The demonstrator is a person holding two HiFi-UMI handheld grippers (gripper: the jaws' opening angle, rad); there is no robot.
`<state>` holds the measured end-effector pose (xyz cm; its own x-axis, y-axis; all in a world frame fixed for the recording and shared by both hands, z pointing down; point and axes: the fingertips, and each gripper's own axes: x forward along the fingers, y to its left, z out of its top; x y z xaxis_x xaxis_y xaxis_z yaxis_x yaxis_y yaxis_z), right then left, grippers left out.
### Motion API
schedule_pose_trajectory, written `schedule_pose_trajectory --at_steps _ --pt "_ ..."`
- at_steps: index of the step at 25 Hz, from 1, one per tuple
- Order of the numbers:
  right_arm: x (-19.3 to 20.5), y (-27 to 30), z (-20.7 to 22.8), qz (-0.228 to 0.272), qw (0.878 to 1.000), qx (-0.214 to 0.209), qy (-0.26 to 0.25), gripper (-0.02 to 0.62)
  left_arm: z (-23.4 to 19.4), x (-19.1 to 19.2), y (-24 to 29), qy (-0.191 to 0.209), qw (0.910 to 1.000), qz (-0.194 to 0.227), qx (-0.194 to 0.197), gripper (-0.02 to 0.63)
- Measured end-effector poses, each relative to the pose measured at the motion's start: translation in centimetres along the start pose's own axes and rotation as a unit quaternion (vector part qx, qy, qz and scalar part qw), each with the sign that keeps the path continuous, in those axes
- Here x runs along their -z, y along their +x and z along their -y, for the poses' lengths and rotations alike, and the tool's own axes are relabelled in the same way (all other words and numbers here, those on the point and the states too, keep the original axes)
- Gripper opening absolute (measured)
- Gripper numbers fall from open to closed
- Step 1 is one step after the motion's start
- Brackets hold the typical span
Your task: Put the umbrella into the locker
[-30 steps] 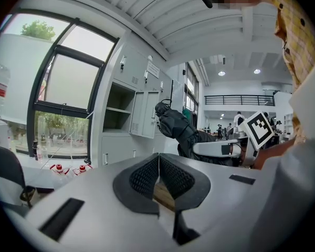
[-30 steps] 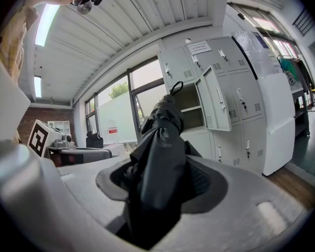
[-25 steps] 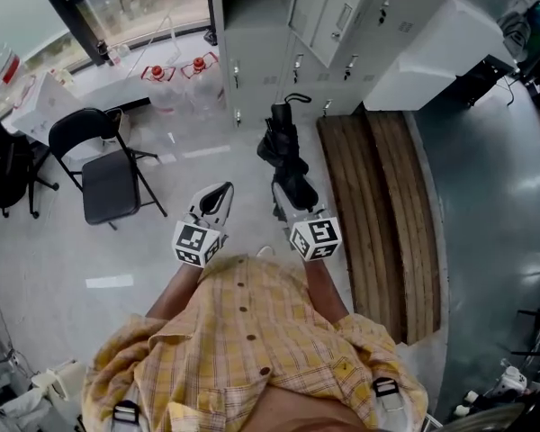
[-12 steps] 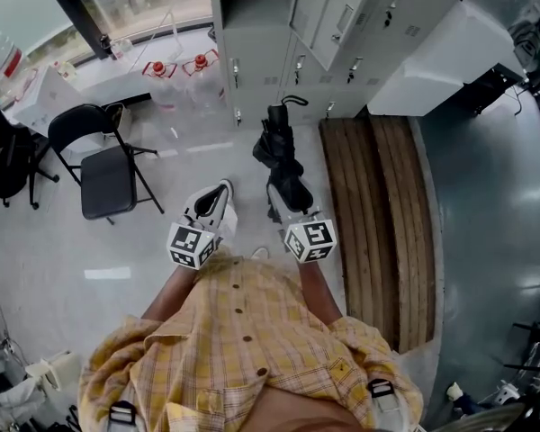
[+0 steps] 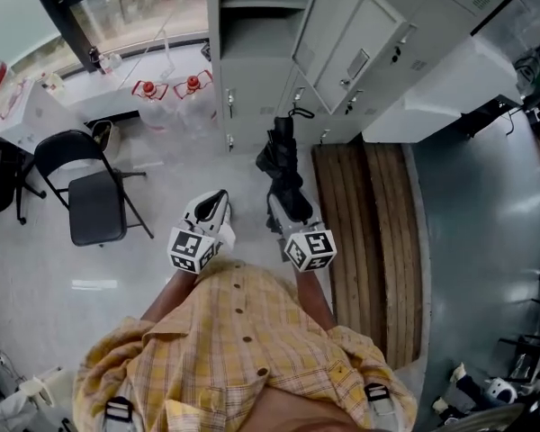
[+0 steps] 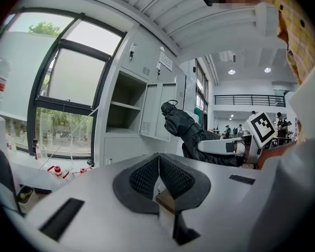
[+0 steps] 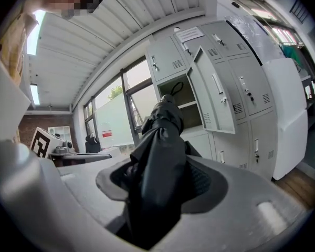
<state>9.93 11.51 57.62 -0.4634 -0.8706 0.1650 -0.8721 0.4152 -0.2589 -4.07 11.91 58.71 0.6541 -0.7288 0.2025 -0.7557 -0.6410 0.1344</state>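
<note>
A black folded umbrella [image 5: 282, 156] points at the grey lockers, its hooked handle [image 5: 298, 112] foremost. My right gripper [image 5: 284, 202] is shut on its lower part; in the right gripper view the dark fabric [image 7: 160, 135] fills the space between the pads. The open locker compartment [image 5: 252, 16] lies ahead, slightly left of the umbrella, with its door [image 5: 346, 43] swung out to the right. The same compartment [image 7: 181, 96] shows just behind the umbrella's tip. My left gripper [image 5: 218, 198] hangs beside the right one, shut [image 6: 158, 159] and empty. The umbrella [image 6: 181, 125] is to its right.
A black folding chair [image 5: 94, 192] stands on the floor at the left. Two red-capped water bottles [image 5: 166, 93] sit by the window wall. A wooden platform [image 5: 373, 232] runs along the floor on the right. Beyond it stands a white cabinet [image 5: 441, 88].
I have moved forward toward the lockers with both grippers; the lockers and open door look nearer, and the chair has slid left. The grip on the umbrella is unchanged.
</note>
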Motion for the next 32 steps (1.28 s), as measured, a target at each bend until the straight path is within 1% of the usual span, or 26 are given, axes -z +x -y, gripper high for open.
schedule_pose_trajectory --at_steps 5,8,16,23,29,32 --pt "-1.9 6.2 2.2 -0.005 1.000 0.001 0.005 0.229 -4.0 -2.0 4.9 0.003 0.9999 -0.003 0.013 0.006" --pt "-2.9 9.1 3.0 -0.009 1.000 0.000 -0.001 0.229 -6.2 -3.1 7.4 -0.001 0.9998 -0.003 0.017 0.006" --pt "-5.6 15.8 4.7 -0.012 1.000 0.002 0.007 0.229 -11.1 -5.4 12.3 -0.001 0.9994 -0.011 0.031 0.006" --pt "-7.5 19.1 5.6 -0.012 1.000 0.012 0.016 0.229 -13.4 -7.3 14.9 -0.004 0.9985 -0.013 0.053 0.006" --pt "-8.4 21.9 6.4 -0.013 0.999 0.024 0.018 0.229 -16.0 -8.0 16.7 -0.007 0.9978 -0.014 0.064 0.005" --pt "-8.8 23.3 6.7 -0.011 0.999 0.028 0.029 0.229 -17.1 -8.2 17.5 -0.008 0.9974 -0.014 0.070 0.006"
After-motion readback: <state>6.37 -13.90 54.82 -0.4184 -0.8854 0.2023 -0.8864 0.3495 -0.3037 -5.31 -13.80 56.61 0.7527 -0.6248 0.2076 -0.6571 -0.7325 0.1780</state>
